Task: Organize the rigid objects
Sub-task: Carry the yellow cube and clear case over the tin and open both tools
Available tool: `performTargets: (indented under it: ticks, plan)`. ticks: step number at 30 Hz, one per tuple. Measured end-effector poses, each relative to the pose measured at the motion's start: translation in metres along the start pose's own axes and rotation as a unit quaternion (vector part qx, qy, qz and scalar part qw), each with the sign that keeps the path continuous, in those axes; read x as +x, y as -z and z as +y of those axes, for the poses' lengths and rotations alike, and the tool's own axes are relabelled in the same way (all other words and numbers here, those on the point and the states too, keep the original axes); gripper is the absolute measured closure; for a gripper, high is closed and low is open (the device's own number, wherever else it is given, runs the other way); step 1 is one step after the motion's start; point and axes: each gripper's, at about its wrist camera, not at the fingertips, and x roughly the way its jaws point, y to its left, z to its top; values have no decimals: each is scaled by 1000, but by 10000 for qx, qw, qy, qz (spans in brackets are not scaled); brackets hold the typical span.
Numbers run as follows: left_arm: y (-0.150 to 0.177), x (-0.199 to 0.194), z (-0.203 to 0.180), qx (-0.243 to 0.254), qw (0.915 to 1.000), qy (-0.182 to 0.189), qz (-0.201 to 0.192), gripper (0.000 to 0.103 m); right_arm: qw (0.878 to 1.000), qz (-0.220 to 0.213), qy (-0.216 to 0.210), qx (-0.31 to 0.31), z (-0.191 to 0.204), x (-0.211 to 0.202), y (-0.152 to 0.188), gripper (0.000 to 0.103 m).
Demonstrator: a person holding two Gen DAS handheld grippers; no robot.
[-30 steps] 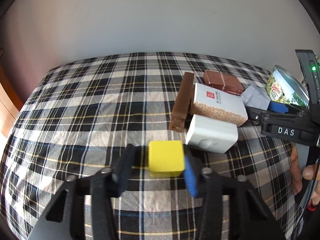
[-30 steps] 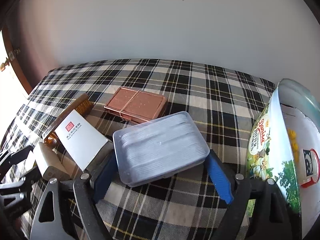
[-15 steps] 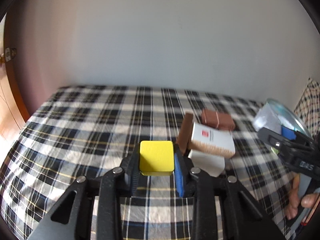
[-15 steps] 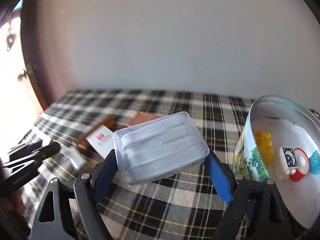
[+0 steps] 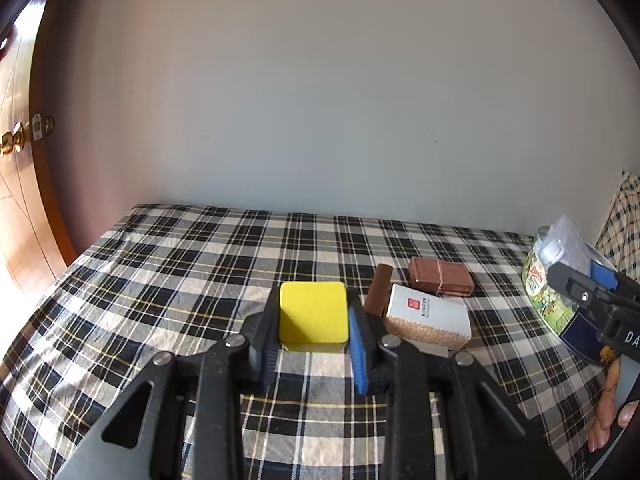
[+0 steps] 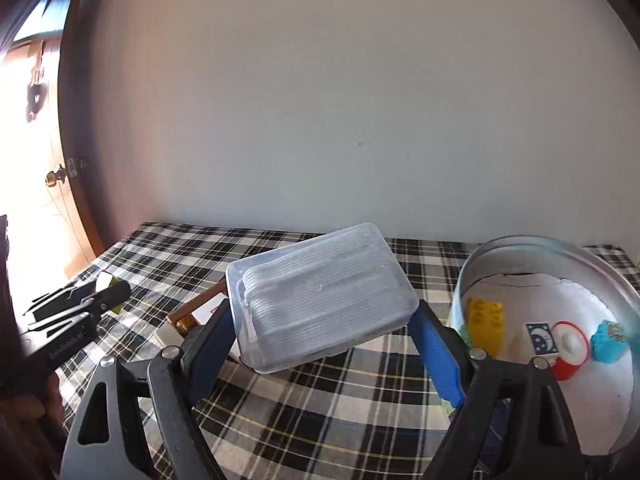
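Observation:
My left gripper [image 5: 313, 330] is shut on a yellow block [image 5: 312, 317] and holds it above the plaid cloth. My right gripper [image 6: 322, 320] is shut on a clear plastic box [image 6: 320, 294], held above the cloth just left of a round tin [image 6: 608, 276]. The tin holds a yellow brick [image 6: 486, 320], a red and white piece [image 6: 568, 344] and a blue piece [image 6: 608, 340]. On the cloth lie a white box with a red logo [image 5: 428, 318], a brown bar [image 5: 378, 290] and a copper-brown box [image 5: 440, 276].
The plaid cloth [image 5: 160, 280] covers a bed against a white wall. A wooden door with a brass knob [image 5: 12, 142] stands at the left. The right gripper and the tin show at the right edge of the left wrist view [image 5: 592, 300].
Both grippers have risen from the cloth with their loads. The left shut on the yellow block. The right moved toward the tin, whose inside now shows.

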Motion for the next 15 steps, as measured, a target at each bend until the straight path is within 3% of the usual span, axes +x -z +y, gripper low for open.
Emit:
performTargets:
  ticks: [8,15]
  plan:
    - [2,-1,0,-179,9997,-145,-44,75,10000,15,88,-29,-8,-10,1,17]
    - [6,-7,-22,-138,9999,-90,-52,75,9994,-14,226,-253,-15,-27,14,17]
